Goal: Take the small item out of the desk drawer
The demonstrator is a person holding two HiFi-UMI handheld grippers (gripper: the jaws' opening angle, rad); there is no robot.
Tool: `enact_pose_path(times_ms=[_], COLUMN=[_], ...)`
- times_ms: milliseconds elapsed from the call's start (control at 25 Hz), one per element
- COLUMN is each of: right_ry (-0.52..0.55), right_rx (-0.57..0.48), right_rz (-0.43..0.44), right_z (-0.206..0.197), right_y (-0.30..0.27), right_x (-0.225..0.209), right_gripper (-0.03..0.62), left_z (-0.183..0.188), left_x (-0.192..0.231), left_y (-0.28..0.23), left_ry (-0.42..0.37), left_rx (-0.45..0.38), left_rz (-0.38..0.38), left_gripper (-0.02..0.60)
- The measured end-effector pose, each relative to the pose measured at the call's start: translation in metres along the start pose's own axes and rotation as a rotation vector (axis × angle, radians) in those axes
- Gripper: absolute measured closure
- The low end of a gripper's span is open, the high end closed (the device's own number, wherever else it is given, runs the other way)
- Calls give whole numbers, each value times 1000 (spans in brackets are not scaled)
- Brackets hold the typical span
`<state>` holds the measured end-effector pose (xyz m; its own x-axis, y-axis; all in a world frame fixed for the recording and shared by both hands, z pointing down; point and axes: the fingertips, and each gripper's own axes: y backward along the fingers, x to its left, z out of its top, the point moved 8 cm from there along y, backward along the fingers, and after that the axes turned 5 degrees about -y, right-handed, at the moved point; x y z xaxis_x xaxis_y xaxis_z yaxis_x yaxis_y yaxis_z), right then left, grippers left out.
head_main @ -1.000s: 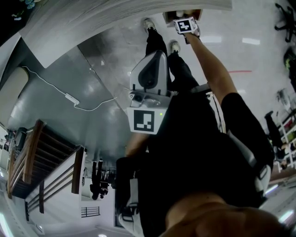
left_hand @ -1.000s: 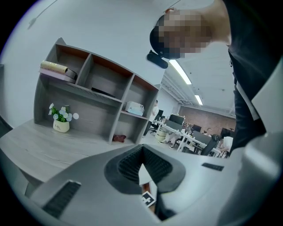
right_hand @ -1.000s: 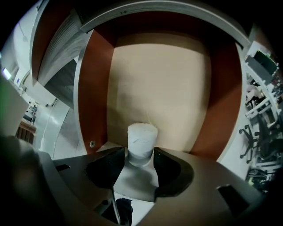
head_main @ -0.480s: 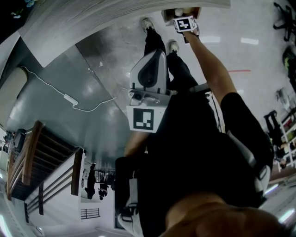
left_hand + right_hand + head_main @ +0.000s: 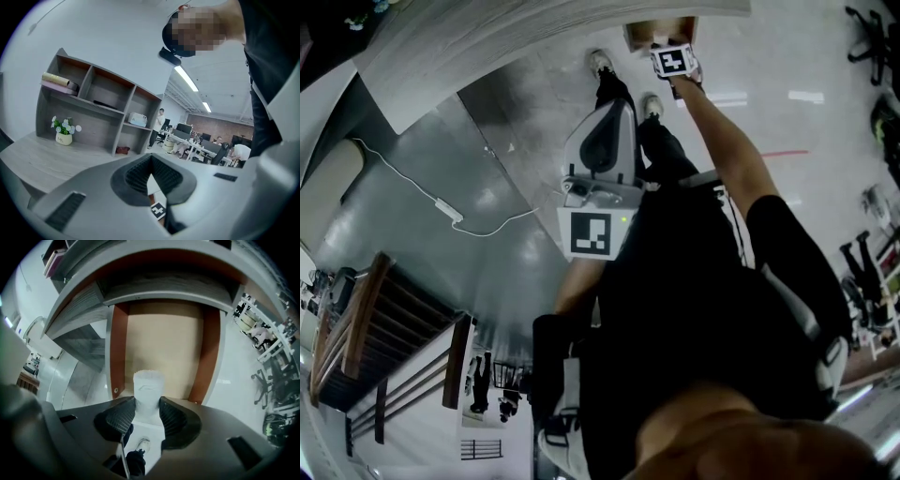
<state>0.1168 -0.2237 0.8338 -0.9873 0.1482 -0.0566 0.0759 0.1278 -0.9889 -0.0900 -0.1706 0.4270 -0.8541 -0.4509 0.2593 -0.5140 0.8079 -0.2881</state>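
So the small white tub (image 5: 148,389) is pinched between the pads of the right gripper (image 5: 147,405), low in the middle of the right gripper view, with the open drawer (image 5: 164,343) and its pale bottom seen right behind it. The left gripper (image 5: 151,164) is carried empty at mid-frame, jaw tips closed together.

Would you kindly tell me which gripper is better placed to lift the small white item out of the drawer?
The right gripper: its fingers clasp the white item in the open drawer. The left gripper sits shut near the torso, pointing away.
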Motion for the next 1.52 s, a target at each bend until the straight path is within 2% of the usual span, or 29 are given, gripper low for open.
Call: enact_pose_path(times_ms=[320, 520, 720, 840, 1200, 1520], right_ry=[-10, -7, 40, 67, 121, 141], right_rx=[-59, -130, -202, -264, -407, -477], right_rz=[58, 135, 136, 146, 203, 247], right_z=[-5, -6, -4, -4, -30, -62], right_y=[51, 82, 112, 136, 215, 261], right_x=[7, 9, -2, 1, 2, 1], right_gripper=[436, 436, 436, 436, 436, 437], left_z=[14, 16, 16, 13, 12, 10], left_x=[-17, -31, -50, -55, -93, -118], left_y=[24, 38, 41, 55, 105, 144], left_ry=[-17, -25, -37, -84, -98, -96], left_rx=[-48, -79, -97, -97, -146, -163], left_rz=[1, 18, 34, 32, 82, 130], left_gripper=[591, 591, 591, 591, 591, 591])
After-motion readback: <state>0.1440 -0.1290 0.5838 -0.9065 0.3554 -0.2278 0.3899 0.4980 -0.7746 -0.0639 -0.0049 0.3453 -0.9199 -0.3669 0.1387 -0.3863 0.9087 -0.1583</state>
